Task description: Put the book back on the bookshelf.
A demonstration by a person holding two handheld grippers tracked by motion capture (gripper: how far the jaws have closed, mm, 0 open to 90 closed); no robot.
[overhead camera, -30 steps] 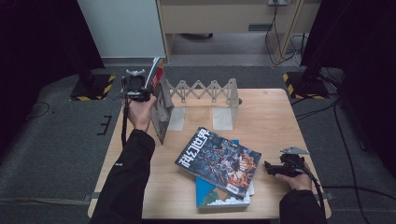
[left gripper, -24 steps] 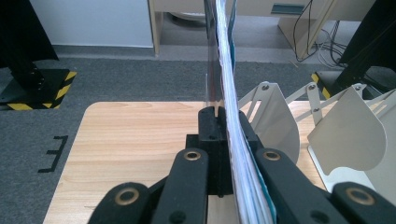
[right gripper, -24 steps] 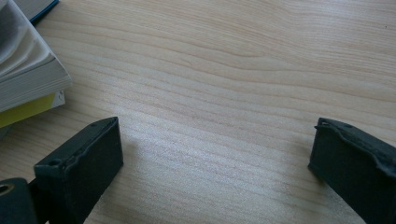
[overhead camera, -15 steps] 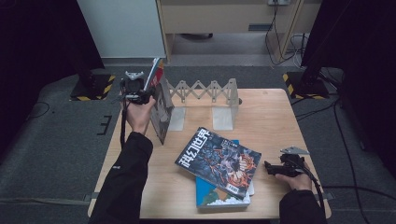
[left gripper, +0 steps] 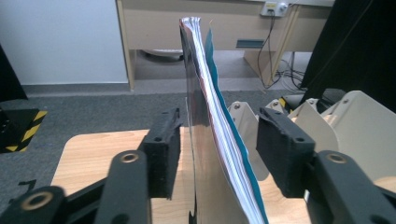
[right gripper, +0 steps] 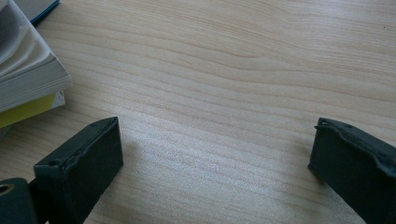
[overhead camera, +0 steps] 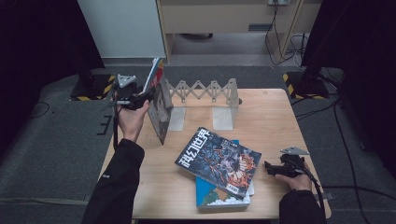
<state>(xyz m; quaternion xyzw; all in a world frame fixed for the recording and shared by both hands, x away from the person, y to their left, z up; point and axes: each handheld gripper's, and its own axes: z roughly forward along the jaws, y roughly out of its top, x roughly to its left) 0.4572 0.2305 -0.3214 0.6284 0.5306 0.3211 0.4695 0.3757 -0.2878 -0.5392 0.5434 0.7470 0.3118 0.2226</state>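
On a pale wooden table (overhead camera: 280, 116) in a dark-curtained room, our left gripper (left gripper: 217, 154) has just been opening, its pads clear of the upright magazine (left gripper: 205, 140) still between them, stood at the left end of the white accordion rack (overhead camera: 205, 91). Our right gripper (right gripper: 215, 154) rests wide open and empty. One magazine appears shelved; the stacked books (overhead camera: 219, 165) near us remain.

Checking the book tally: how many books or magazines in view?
3, maybe more hidden. One standing magazine at the rack's left end, between the open left claw; dark-cover magazine lying atop a blue book near the front edge.
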